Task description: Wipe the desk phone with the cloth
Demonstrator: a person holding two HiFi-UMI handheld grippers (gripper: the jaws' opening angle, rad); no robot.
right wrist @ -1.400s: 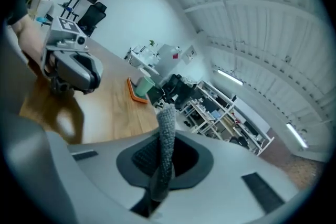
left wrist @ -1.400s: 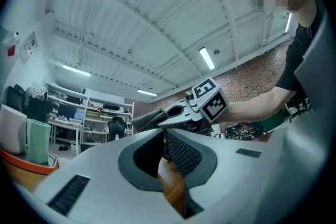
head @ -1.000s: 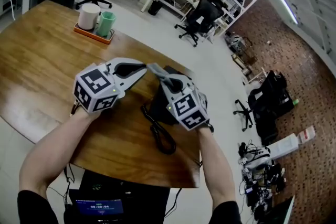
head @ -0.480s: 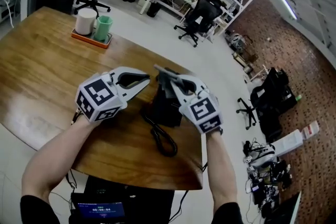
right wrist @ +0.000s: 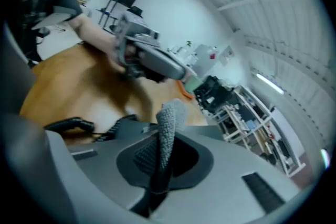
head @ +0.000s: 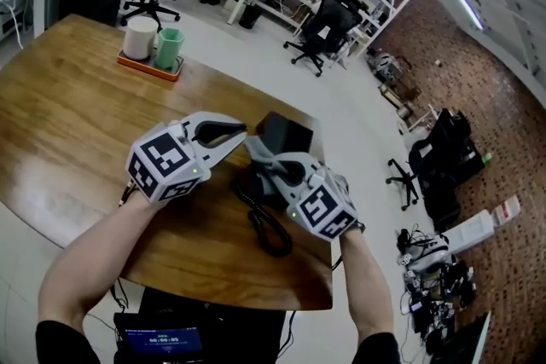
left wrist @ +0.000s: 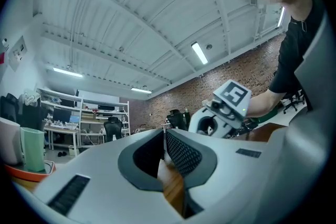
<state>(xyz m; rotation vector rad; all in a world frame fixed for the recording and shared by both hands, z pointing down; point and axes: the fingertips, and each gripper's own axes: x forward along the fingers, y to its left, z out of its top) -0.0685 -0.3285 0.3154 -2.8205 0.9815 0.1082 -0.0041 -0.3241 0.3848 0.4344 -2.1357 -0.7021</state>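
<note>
The black desk phone [head: 284, 135] stands near the right end of the wooden table [head: 77, 124], its coiled cord [head: 264, 228] trailing toward me. My right gripper [head: 256, 151] is shut on a grey knitted cloth [head: 254, 144] at the phone's near left side. In the right gripper view the cloth [right wrist: 168, 123] sticks up from between the jaws, with the cord [right wrist: 68, 124] on the left. My left gripper [head: 242, 132] hovers just left of the phone, shut and with nothing in it; in the left gripper view its pads [left wrist: 178, 152] are together.
An orange tray [head: 147, 65] with a white cup [head: 139, 37] and a green cup [head: 169, 47] sits at the table's far side. The table's right edge [head: 322, 209] runs just past the phone. Office chairs [head: 328, 26] and shelves stand beyond.
My right gripper has drawn the cloth down from the phone's top toward me, to its near left side, uncovering the top. The left gripper has barely moved.
</note>
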